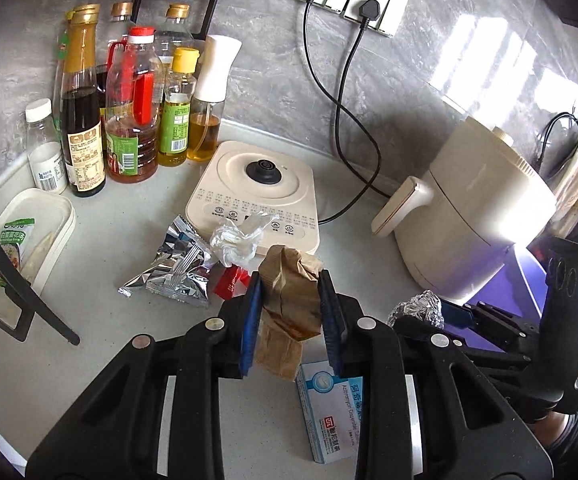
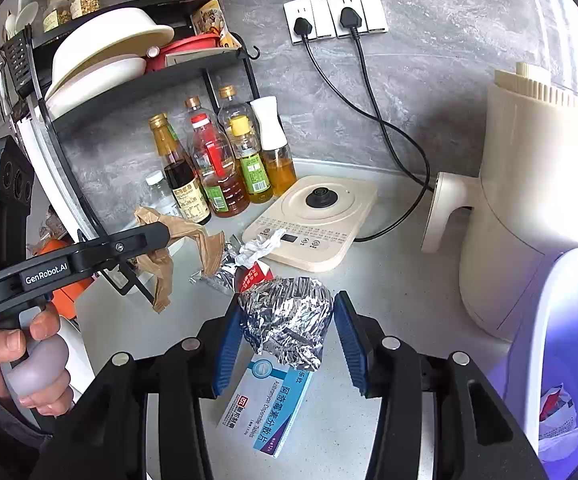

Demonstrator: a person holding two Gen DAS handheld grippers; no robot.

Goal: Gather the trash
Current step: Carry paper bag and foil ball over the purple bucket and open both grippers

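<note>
We are squeezing a crumpled brown paper bag (image 1: 289, 300) in our left gripper (image 1: 292, 320), lifted off the worktop (image 1: 101, 320) for binning. Our right gripper (image 2: 289, 336) is hugging a foil ball (image 2: 287, 320), jaws pressing both sides.

A crumpled brown paper bag (image 1: 289, 300) and foil ball (image 2: 287, 320) are apparently lifted above the medicine box (image 2: 267, 408).

Bright daylight is coming from the right, glaring on the glossy wall (image 1: 501, 52) and white appliance (image 1: 501, 224). Fisheye distortion is bending the edges; dark vignetting is framing both views.
</note>
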